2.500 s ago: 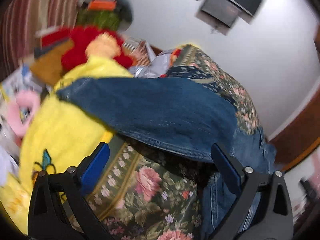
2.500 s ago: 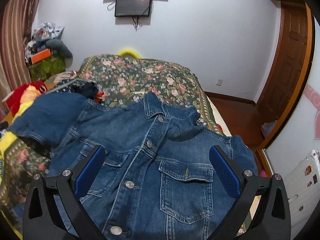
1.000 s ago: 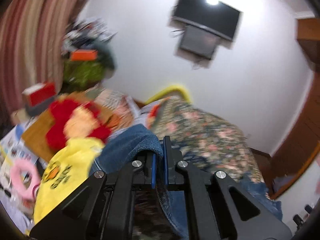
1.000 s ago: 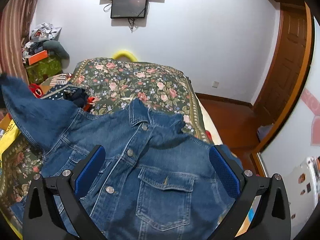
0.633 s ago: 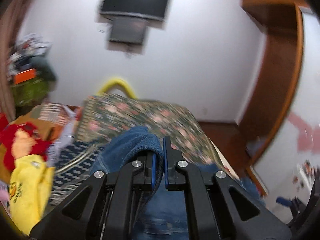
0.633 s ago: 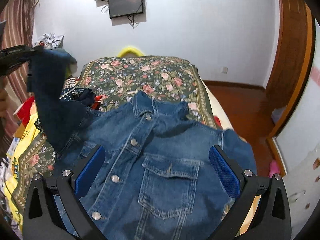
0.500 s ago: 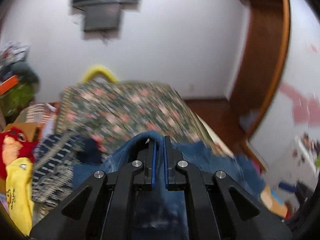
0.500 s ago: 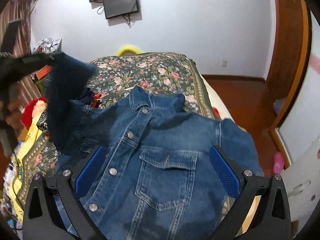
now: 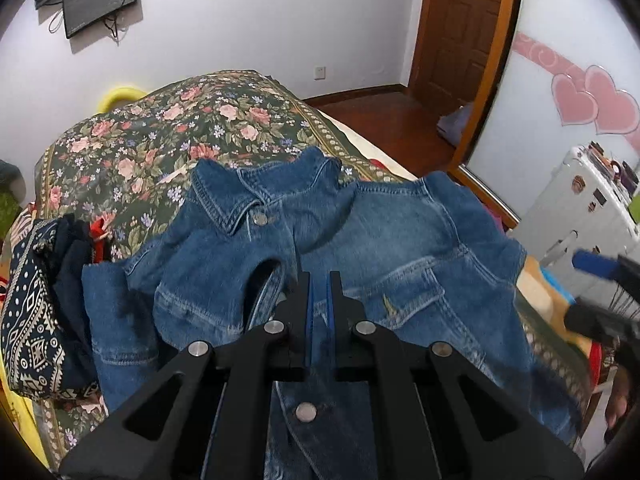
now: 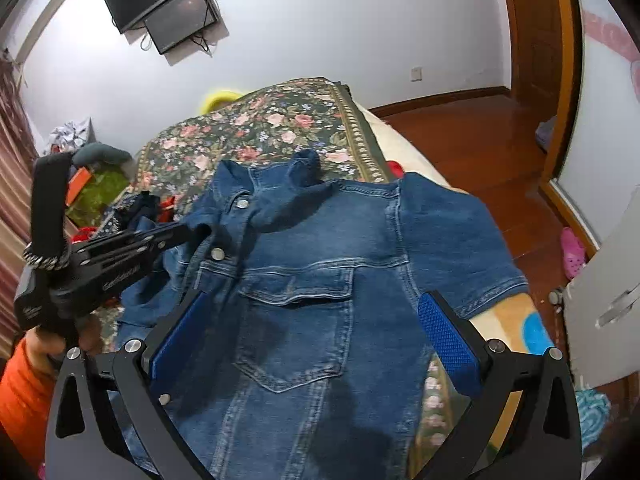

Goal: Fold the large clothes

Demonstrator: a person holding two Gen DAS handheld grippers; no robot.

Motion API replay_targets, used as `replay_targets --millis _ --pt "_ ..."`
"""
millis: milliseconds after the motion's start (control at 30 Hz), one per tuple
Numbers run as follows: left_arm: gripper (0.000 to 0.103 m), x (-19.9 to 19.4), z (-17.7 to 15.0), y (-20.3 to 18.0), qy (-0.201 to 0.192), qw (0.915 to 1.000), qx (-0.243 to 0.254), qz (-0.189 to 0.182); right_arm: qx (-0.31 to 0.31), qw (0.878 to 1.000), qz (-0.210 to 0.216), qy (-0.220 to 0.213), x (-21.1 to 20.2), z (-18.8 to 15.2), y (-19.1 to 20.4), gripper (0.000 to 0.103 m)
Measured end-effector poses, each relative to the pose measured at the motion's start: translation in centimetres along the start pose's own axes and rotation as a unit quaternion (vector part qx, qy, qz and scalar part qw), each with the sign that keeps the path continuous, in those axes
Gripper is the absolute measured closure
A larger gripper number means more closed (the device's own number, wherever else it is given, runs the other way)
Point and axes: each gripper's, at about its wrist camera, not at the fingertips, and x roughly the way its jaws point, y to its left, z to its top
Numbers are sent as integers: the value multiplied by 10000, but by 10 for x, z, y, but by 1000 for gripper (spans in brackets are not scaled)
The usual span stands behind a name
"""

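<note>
A blue denim jacket (image 9: 400,240) lies front up, buttoned, on the flowered bed cover (image 9: 160,136). My left gripper (image 9: 318,280) is shut on the cuff of the jacket's left-hand sleeve (image 9: 208,304), which is folded in over the chest beside the button row. In the right wrist view the left gripper (image 10: 192,230) reaches in from the left with the denim bunched at its tip. My right gripper (image 10: 314,300) hangs open above the jacket (image 10: 360,232), over the chest pocket, with nothing between its blue pads. The short right-hand sleeve (image 10: 460,240) lies spread flat.
A dark patterned cloth (image 9: 32,312) is piled left of the jacket. The bed's right edge drops to a wooden floor with a pink slipper (image 10: 574,252). A white cabinet (image 9: 580,208) stands close on the right. An orange sleeve (image 10: 24,392) holds the left gripper.
The left gripper closed on the sleeve cuff, lifted it, swung it rightward across the jacket and lowered it onto the chest. The right gripper stayed open and drifted and rolled a little.
</note>
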Motion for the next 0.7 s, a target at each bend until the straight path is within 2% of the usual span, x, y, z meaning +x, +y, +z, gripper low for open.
replay_targets --millis 100,133,167,267,367,433,600,700 --pt "94 -16 -11 18 -15 9999 -122 45 -267 9996 -64 13 4 4 12 0" --pt "88 -22 -14 29 -43 9997 -218 77 -363 9993 -78 11 6 6 17 0" --pt "78 -28 -17 38 -70 9995 -296 125 -497 9987 -81 10 8 7 25 0" --pt "54 -49 -31 75 -236 9971 -503 522 -834 9965 -40 17 17 12 47 0" --pt "52 -67 -50 109 -299 9929 -628 964 -1162 9932 36 72 27 15 74 0" --pt "49 -75 -64 132 -268 9903 -821 1087 -1374 9903 78 167 38 17 91 0" --pt "48 -77 -101 180 -53 9835 -1317 1238 -1934 9796 145 523 71 14 134 0" --pt "48 -70 -122 195 84 9809 -1498 1235 -2359 9689 115 737 90 10 160 0"
